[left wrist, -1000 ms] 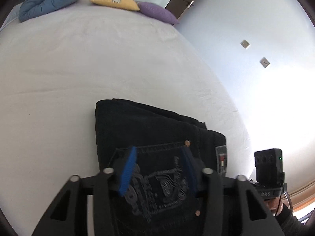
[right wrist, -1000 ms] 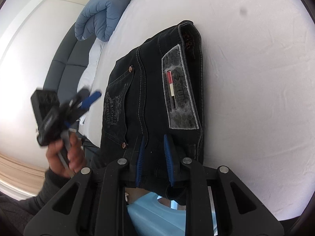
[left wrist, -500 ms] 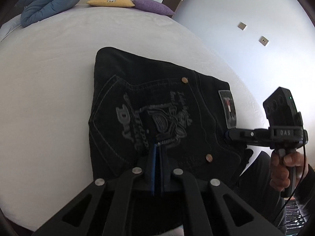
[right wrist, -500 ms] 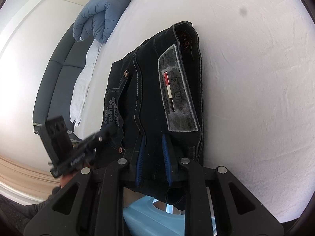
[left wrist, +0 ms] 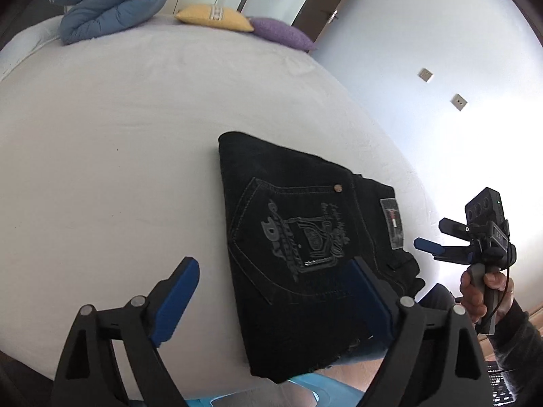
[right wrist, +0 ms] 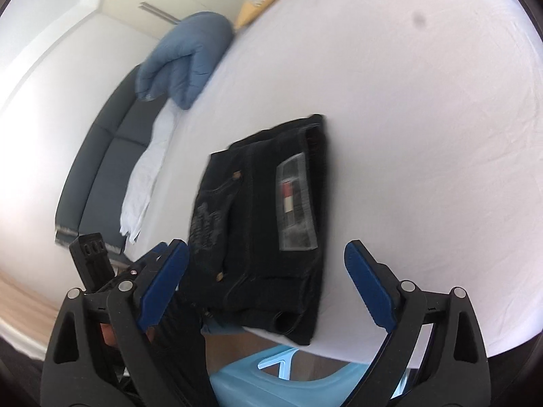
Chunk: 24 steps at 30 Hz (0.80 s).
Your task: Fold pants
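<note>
So you've got the big white bed (left wrist: 118, 129) filling most of both views, with the rolled blue duvet (left wrist: 108, 3) way out beyond your jaws at the far end, next to a yellow pillow (left wrist: 213, 17) and a purple pillow (left wrist: 281, 34).

The black pants (left wrist: 298, 237) sit folded into a compact rectangle at the near edge of the bed, back pocket with the embroidered crest facing up, one end hanging slightly over the edge above a light blue plastic stool (right wrist: 271, 376).

Your left gripper (left wrist: 275, 291) is opening up, jaws spread wide and holding nothing. The pants lie ahead of it and toward its right finger, which sits over the fabric; the left finger is over bare sheet. I think it's hovering rather than touching, but the angle makes that hard to call.

Your right gripper (right wrist: 268, 274) is opening too, wide and empty. The pants lie just ahead of the gap between its fingers, closer to the left one. That view is a bit motion-blurred.

Smallest bit: the grey label (right wrist: 295, 203) with the red and white stripe faces up, straight ahead of the right jaws.
</note>
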Available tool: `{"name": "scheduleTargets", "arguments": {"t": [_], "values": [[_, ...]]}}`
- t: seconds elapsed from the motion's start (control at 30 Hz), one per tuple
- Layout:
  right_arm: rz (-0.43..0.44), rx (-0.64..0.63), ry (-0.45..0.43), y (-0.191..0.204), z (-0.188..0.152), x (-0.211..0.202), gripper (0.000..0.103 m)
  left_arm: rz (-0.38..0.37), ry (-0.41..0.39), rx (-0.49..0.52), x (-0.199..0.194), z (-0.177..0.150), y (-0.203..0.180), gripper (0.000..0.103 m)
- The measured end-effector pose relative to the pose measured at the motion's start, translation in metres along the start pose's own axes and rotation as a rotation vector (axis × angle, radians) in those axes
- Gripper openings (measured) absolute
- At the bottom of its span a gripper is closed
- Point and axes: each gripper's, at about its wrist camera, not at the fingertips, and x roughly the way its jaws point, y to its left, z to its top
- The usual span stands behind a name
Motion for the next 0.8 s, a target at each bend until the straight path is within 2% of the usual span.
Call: {"name": "scheduleTargets", "arguments": {"t": [0.1, 0.17, 0.3, 0.37, 0.43, 0.5, 0.53, 0.6, 0.73, 0.8], "values": [[0.016, 0.073, 0.022, -0.018, 0.013, 0.014, 0.093, 0.002, 0.099, -0.033, 0.031, 0.011, 0.017, 0.090], [0.024, 0.086, 0.049, -0.022, 0.022, 0.024, 0.092, -0.033, 0.162, -0.069, 0.049, 0.015, 0.026, 0.089], [0.008, 0.074, 0.095, -0.022, 0.033, 0.039, 0.086, -0.057, 0.205, -0.062, 0.065, 0.023, 0.028, 0.088], [-0.008, 0.075, 0.116, -0.021, 0.039, 0.046, 0.078, -0.054, 0.222, -0.055, 0.071, 0.029, 0.026, 0.088], [-0.024, 0.059, 0.152, -0.017, 0.041, 0.055, 0.064, -0.052, 0.246, -0.043, 0.078, 0.034, 0.023, 0.087], [-0.034, 0.042, 0.194, -0.013, 0.042, 0.068, 0.053, -0.031, 0.261, -0.015, 0.084, 0.039, 0.017, 0.075], [-0.045, 0.033, 0.203, -0.011, 0.043, 0.074, 0.050, -0.030, 0.269, -0.005, 0.087, 0.042, 0.015, 0.073], [-0.055, 0.027, 0.210, -0.007, 0.045, 0.082, 0.042, -0.043, 0.288, 0.000, 0.094, 0.046, 0.010, 0.055], [-0.108, -0.027, 0.203, 0.007, 0.046, 0.084, 0.028, 0.009, 0.307, 0.038, 0.099, 0.049, -0.002, 0.048], [-0.153, -0.094, 0.192, 0.021, 0.044, 0.082, 0.022, 0.012, 0.297, 0.038, 0.096, 0.050, -0.005, 0.035]]}}
